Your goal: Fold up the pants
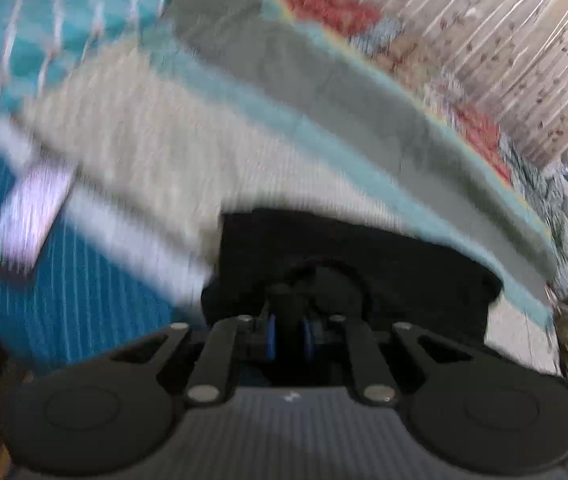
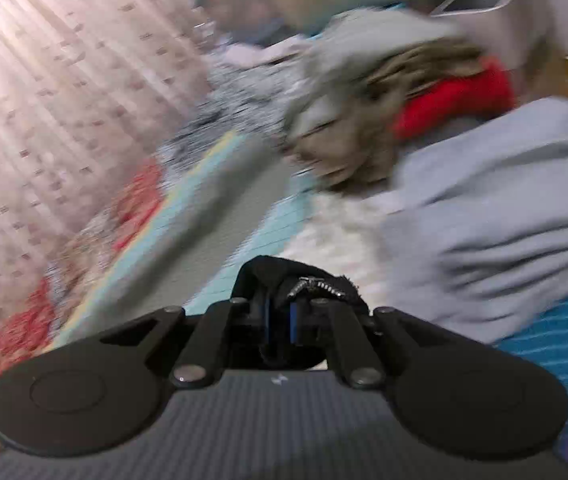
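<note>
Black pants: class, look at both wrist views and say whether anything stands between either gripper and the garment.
Nothing visible does. The left gripper is shut on the black pants, and the right gripper is shut on a bunched part beside a zipper. Fabric sits directly between the blue pads.

Both views are heavily motion-blurred; only the near tongs bodies stay fairly sharp. Soft daylight glows through the curtain, washing out towards 10 o'clock in the right wrist view. Fisheye bending curves the edges, and the corners fall dark.
</note>
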`<state>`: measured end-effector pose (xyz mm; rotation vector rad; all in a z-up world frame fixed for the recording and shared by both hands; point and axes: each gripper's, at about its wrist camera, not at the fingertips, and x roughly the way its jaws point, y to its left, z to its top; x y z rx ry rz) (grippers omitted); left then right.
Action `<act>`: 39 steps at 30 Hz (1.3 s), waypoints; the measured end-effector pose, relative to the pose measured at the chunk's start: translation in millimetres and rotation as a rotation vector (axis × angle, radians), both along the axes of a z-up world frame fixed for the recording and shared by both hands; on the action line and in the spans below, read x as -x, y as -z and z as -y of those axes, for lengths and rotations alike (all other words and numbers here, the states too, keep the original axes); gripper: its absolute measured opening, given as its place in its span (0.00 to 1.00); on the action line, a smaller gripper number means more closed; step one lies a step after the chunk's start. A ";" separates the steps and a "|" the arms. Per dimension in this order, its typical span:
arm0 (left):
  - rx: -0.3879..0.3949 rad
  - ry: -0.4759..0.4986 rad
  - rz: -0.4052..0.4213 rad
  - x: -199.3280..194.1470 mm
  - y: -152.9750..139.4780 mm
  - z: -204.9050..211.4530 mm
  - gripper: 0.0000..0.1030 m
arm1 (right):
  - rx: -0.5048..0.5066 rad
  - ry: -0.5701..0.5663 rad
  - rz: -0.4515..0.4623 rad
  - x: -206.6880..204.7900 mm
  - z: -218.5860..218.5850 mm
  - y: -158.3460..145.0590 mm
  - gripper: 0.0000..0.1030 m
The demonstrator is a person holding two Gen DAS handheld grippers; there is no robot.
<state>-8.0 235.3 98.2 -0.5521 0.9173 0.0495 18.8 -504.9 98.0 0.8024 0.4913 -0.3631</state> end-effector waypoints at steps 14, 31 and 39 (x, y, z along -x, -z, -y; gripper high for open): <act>-0.042 0.058 -0.125 45.4 57.6 18.8 0.36 | -0.026 0.061 -0.209 52.3 -21.9 51.7 0.53; -0.203 0.077 0.117 -124.8 9.4 -6.7 0.91 | -0.029 -0.134 -0.120 18.1 -79.7 33.3 0.53; -0.357 0.281 -0.065 -173.5 78.3 59.7 0.20 | -0.039 -0.319 -0.161 -73.8 -118.1 34.8 0.53</act>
